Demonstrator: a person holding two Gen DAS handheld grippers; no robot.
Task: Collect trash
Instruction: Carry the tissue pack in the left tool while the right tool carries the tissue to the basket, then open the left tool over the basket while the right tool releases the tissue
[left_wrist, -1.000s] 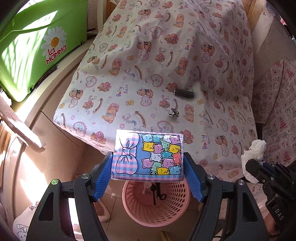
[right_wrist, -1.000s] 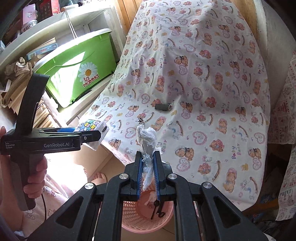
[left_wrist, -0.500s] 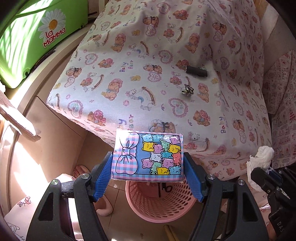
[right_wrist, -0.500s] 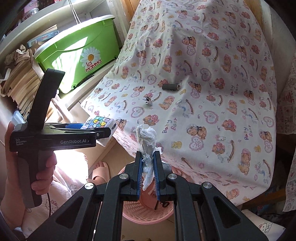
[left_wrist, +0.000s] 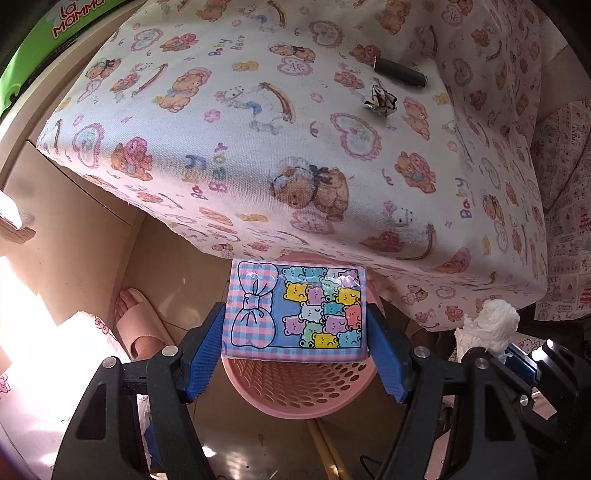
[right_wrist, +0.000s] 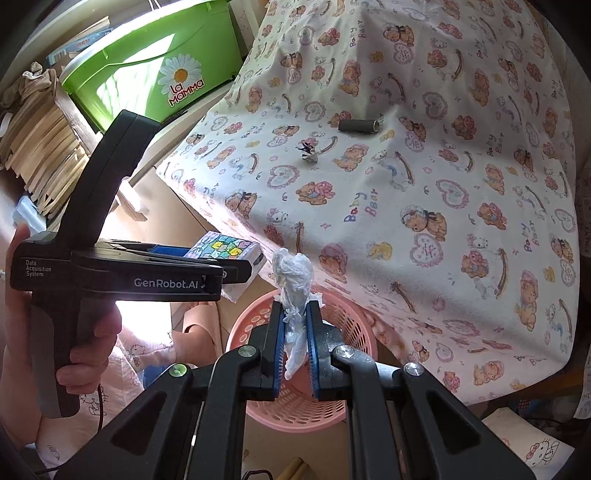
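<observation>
My left gripper (left_wrist: 295, 314) is shut on a tissue pack (left_wrist: 297, 310) printed with a bow and coloured bears, and holds it right above the pink perforated basket (left_wrist: 299, 391). In the right wrist view the same pack (right_wrist: 225, 251) shows at that gripper's tip, left of the basket (right_wrist: 332, 317). My right gripper (right_wrist: 293, 310) is shut on a crumpled white tissue (right_wrist: 293, 277) over the basket's rim. That tissue (left_wrist: 487, 328) also appears at the lower right of the left wrist view. A small crumpled wrapper (left_wrist: 380, 101) and a dark tube (left_wrist: 400, 72) lie on the bear-print cloth.
The bear-print cloth (right_wrist: 424, 184) drapes over a table whose edge overhangs the basket's far side. A green tub (right_wrist: 147, 70) stands at the back left beside stacked wood slats (right_wrist: 44, 147). A foot in a pink slipper (left_wrist: 138, 325) rests left of the basket.
Both grippers have come down and tilted further towards the floor, so the basket now sits closer beneath them. The pack and the tissue stay gripped as before.
</observation>
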